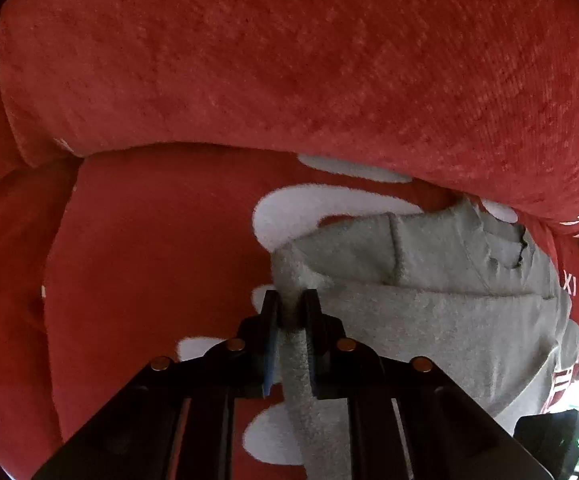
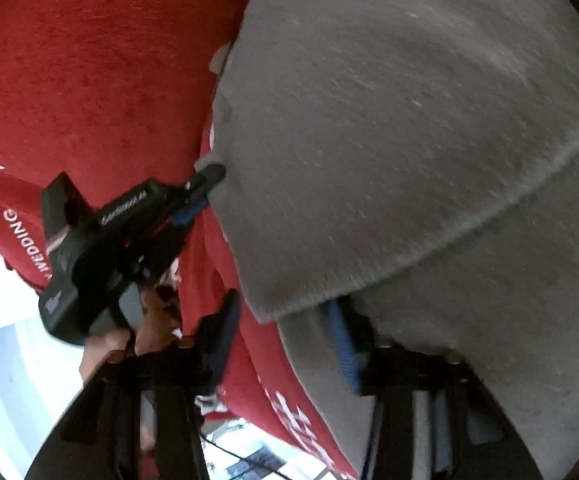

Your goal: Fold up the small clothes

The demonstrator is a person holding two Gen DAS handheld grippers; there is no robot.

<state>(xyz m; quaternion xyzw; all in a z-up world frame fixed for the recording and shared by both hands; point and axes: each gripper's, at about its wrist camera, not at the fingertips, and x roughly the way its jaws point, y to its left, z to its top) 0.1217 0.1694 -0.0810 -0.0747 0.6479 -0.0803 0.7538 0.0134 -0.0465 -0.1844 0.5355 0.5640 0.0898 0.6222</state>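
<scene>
Left gripper (image 1: 289, 312) pinches edge of grey garment (image 1: 429, 320), which lies on red blanket (image 1: 149, 260), prob to hold that side for a fold. Right gripper (image 2: 285, 320) looks spread in its own view w/ grey cloth draped over one finger; grip unclear

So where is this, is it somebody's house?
Probably a home, though I can't be sure. A grey garment lies on a soft red blanket with white shapes and printed words, maybe covering a bed or sofa. Little else of the room shows.
</scene>
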